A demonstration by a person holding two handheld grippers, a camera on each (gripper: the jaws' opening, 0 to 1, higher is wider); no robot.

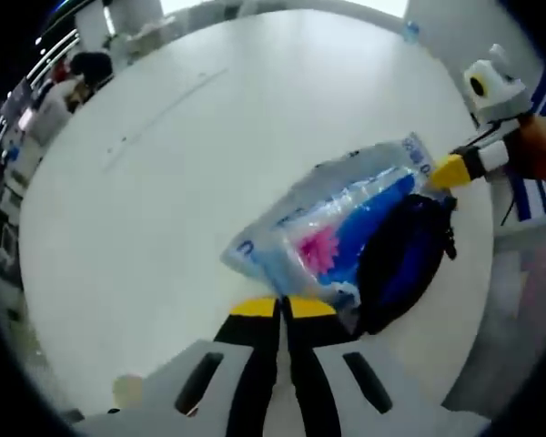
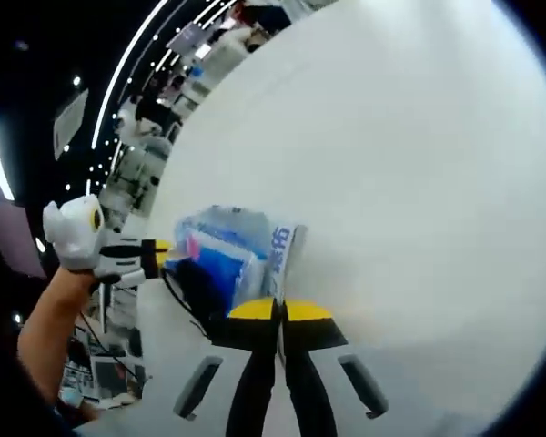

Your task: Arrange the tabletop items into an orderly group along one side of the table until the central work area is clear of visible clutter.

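Note:
A clear plastic bag (image 1: pixel 346 218) with blue and pink contents lies on the white round table (image 1: pixel 164 182), and a dark blue-black pouch (image 1: pixel 405 259) rests against its near side. My left gripper (image 1: pixel 282 308) is shut on the bag's near edge. In the left gripper view my right gripper (image 1: pixel 452 170) comes in from the right, its yellow tip at the bag's far printed corner. In the right gripper view my right gripper (image 2: pixel 279 311) is shut on the bag's (image 2: pixel 223 241) white printed edge, with the pouch (image 2: pixel 196 278) just left of it. The left gripper (image 2: pixel 157 250) meets the bag's opposite end.
Beyond the bag the white tabletop (image 2: pixel 419 182) stretches wide and bare. A small bottle (image 1: pixel 411 32) stands at the far edge. A person (image 1: pixel 86 68) sits past the table's far left. A small tan object (image 1: pixel 127 391) lies near the table's close edge. An arm (image 2: pixel 55 319) holds the left gripper.

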